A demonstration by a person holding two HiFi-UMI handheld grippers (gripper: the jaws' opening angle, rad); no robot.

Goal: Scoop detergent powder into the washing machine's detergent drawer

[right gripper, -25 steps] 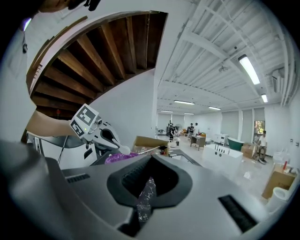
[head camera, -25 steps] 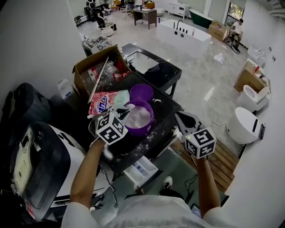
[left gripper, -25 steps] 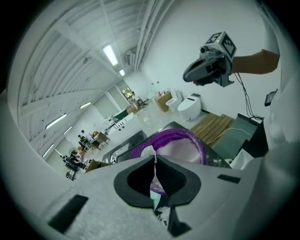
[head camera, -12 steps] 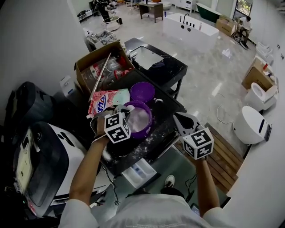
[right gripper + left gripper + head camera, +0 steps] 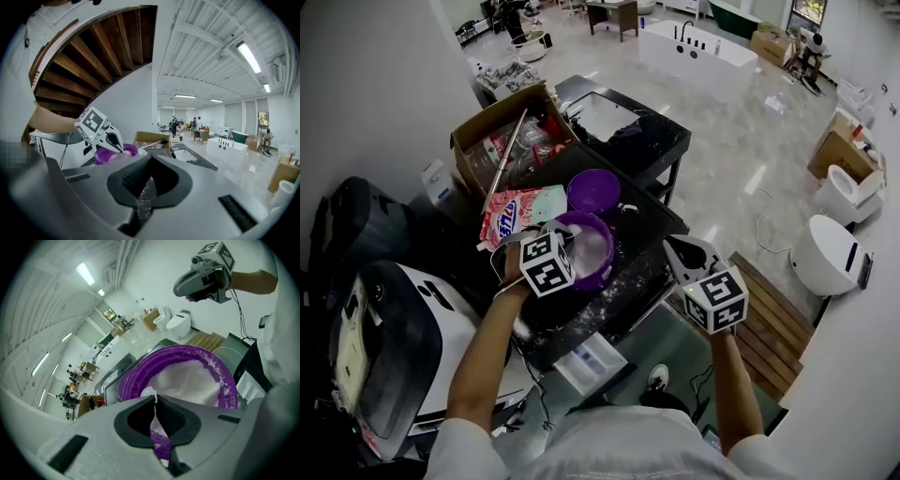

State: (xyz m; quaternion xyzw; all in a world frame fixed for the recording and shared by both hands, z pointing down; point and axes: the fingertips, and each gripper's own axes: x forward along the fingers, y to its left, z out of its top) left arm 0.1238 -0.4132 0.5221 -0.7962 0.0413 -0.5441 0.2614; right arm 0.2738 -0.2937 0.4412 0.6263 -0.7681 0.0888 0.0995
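A purple bowl [image 5: 592, 251] heaped with white detergent powder [image 5: 187, 383] stands on the dark, powder-dusted table [image 5: 628, 291]. My left gripper [image 5: 561, 231] is at the bowl's near left rim, its tips over the powder. In the left gripper view the left gripper [image 5: 155, 400] is shut on a thin white piece, seemingly a scoop handle [image 5: 149, 392]. My right gripper [image 5: 678, 251] hangs shut and empty past the table's right edge. The white detergent drawer [image 5: 592, 361] stands pulled out below the table's front. The white washing machine [image 5: 389, 347] is at lower left.
A second purple bowl [image 5: 593, 190] and a red-and-white detergent bag [image 5: 520, 211] lie behind the filled one. An open cardboard box [image 5: 511, 141] of clutter stands further back. A wooden platform [image 5: 773, 328] and a white toilet [image 5: 825, 258] are at right.
My left gripper has shifted a little to the right, closer over the bowl. The right gripper has stayed about where it was.
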